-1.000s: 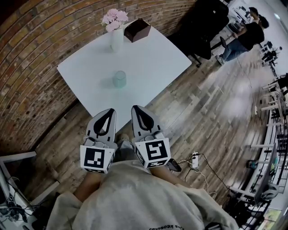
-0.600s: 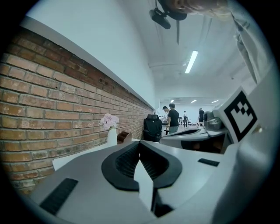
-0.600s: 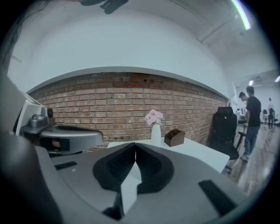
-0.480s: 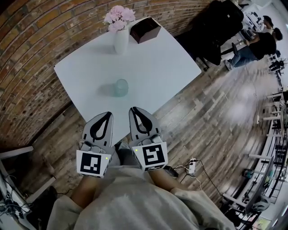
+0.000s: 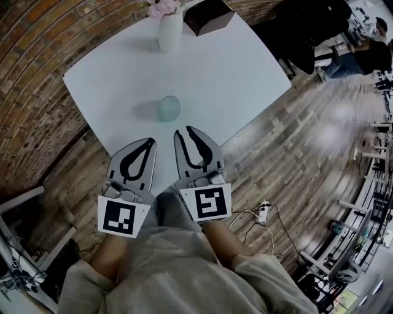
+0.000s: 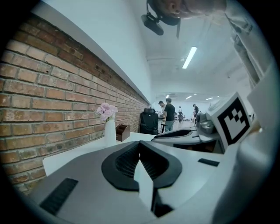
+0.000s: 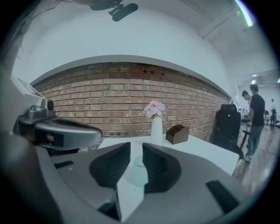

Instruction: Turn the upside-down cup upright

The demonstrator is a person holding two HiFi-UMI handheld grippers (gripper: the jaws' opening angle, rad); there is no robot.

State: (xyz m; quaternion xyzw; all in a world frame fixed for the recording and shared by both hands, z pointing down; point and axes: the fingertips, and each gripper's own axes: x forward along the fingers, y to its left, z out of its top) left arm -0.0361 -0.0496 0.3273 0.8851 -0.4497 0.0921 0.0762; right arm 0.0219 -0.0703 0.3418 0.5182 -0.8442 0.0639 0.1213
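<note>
A pale teal cup (image 5: 168,108) stands on the white table (image 5: 233,80), narrower end up, near the front edge. The cup (image 7: 138,171) also shows through the gap of my right gripper (image 7: 136,147), some way ahead of it. My right gripper (image 5: 185,131) hovers over the table's front edge just short of the cup; its jaws are opening, with nothing between them. My left gripper (image 5: 149,141) is beside it on the left, shut and empty. In the left gripper view my left gripper (image 6: 139,142) has its pads together, and the cup is hidden.
A white vase (image 5: 170,29) of pink flowers and a brown box (image 5: 209,15) stand at the table's far side. A brick wall (image 5: 37,67) runs along the left. Wooden floor (image 5: 288,159) lies to the right, with a black chair and people beyond.
Both grippers have moved forward and down over the table's front edge, closer to the cup. The right gripper's jaws have parted slightly; the left stays shut.
</note>
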